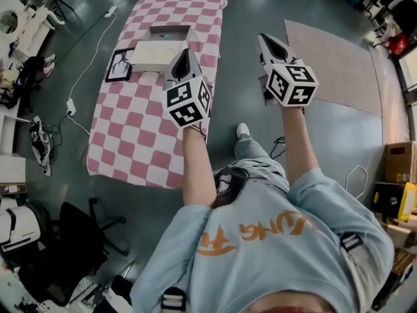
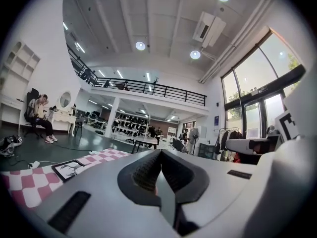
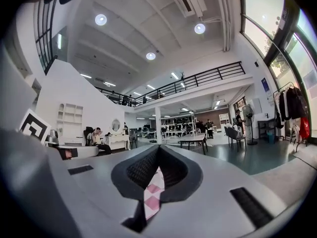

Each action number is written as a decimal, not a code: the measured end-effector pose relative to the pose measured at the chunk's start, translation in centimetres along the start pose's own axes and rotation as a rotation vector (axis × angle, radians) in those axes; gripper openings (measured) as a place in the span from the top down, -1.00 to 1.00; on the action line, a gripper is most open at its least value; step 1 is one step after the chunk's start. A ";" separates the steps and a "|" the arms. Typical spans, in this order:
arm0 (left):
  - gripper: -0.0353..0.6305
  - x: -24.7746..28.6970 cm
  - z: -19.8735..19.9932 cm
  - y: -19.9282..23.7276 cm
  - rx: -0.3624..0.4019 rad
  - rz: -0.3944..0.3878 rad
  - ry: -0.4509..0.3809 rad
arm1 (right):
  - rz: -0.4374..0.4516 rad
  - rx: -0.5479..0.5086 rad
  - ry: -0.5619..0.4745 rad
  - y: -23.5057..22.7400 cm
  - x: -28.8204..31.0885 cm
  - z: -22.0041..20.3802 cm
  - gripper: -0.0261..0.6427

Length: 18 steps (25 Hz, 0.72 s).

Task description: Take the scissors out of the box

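Observation:
A flat cream box (image 1: 158,55) lies at the far end of a table under a pink-and-white checked cloth (image 1: 130,135), with a grey open part (image 1: 171,31) just behind it. No scissors show in any view. My left gripper (image 1: 184,51) hangs above the table's right side, its tip over the box's right end, jaws shut and empty. My right gripper (image 1: 264,38) is held over the floor to the right of the table, also shut with nothing in it. Both point level across the room; the left gripper view shows its jaws (image 2: 159,152) closed, and the right gripper view shows the same (image 3: 158,148).
A black-framed picture (image 1: 120,64) lies left of the box, also seen in the left gripper view (image 2: 69,168). A black office chair (image 1: 78,240) stands near the table's front left. A cable and power strip (image 1: 70,106) lie on the floor, and a beige rug (image 1: 332,64) lies to the right.

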<state>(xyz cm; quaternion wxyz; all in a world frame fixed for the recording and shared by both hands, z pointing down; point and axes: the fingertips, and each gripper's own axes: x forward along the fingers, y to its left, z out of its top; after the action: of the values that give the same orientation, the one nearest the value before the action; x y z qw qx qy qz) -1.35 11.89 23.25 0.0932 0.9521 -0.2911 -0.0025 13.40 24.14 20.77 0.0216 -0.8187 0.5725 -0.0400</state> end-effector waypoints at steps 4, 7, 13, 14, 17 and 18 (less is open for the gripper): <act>0.83 3.4 -1.7 0.6 -0.002 0.040 0.048 | 0.019 0.040 0.045 -2.2 4.1 -1.6 0.93; 0.83 6.4 -2.8 1.7 -0.015 0.085 0.073 | 0.045 0.043 0.079 -3.6 7.3 -3.0 0.93; 0.83 12.8 -4.6 1.6 -0.019 0.140 0.125 | 0.069 0.078 0.126 -8.4 13.1 -4.6 0.93; 0.83 13.9 -4.8 1.5 -0.014 0.147 0.136 | 0.075 0.084 0.131 -9.2 14.1 -4.8 0.93; 0.83 17.3 -5.3 0.8 0.005 0.155 0.168 | 0.092 0.115 0.140 -11.7 17.1 -5.4 0.93; 0.83 18.4 -5.4 0.5 0.010 0.155 0.175 | 0.099 0.124 0.141 -12.6 18.0 -5.4 0.93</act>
<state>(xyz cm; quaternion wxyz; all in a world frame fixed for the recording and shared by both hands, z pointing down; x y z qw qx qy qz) 13.97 2.26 29.52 0.1136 0.9239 -0.3544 0.0892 30.81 11.58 27.92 0.0338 -0.7815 0.6089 -0.1315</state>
